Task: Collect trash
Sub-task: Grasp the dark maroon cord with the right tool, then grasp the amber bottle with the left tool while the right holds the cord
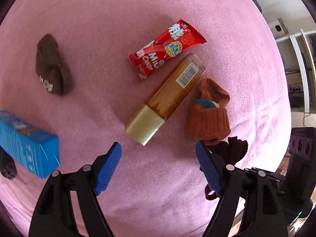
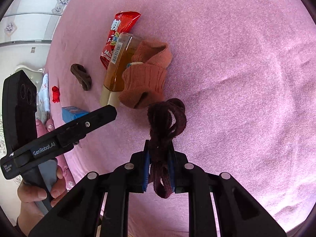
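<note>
Surface: a pink fleece-like cover (image 1: pixel 138 9) spreads over the whole work area; what lies beneath it cannot be told.
Room: white cabinet fronts with a flower pattern (image 2: pixel 29 9) stand past the cover's edge in the right wrist view; white shelving (image 1: pixel 300 59) and cables show past the edge in the left wrist view.
Edge: the cover's border curves down the right side of the left wrist view, near the orange sock (image 1: pixel 209 114).
Open room: the right half of the right wrist view is bare cover; the stretch between the brown sock (image 1: pixel 52 65) and the candy wrapper (image 1: pixel 165 49) is also bare.
Trash: the red candy wrapper lies flat, just beside the amber bottle (image 1: pixel 167 96), which lies on its side with its cream cap toward the left tongs (image 1: pixel 158 164). A blue carton (image 1: pixel 29 146) lies at the left border of the left wrist view. A small red scrap (image 2: pixel 55 94) lies near the far edge in the right wrist view.
Socks: the orange sock touches the bottle's side; the brown sock lies well apart.
Left tongs: wide, nothing between the blue pads, hanging above the cover near the bottle cap. A hand (image 2: pixel 39 189) grips the handle.
Right tongs (image 2: pixel 159 169): narrow, clamped on a dark maroon sock (image 2: pixel 165 118), whose loops stick out past the fingertips just beside the orange sock.
</note>
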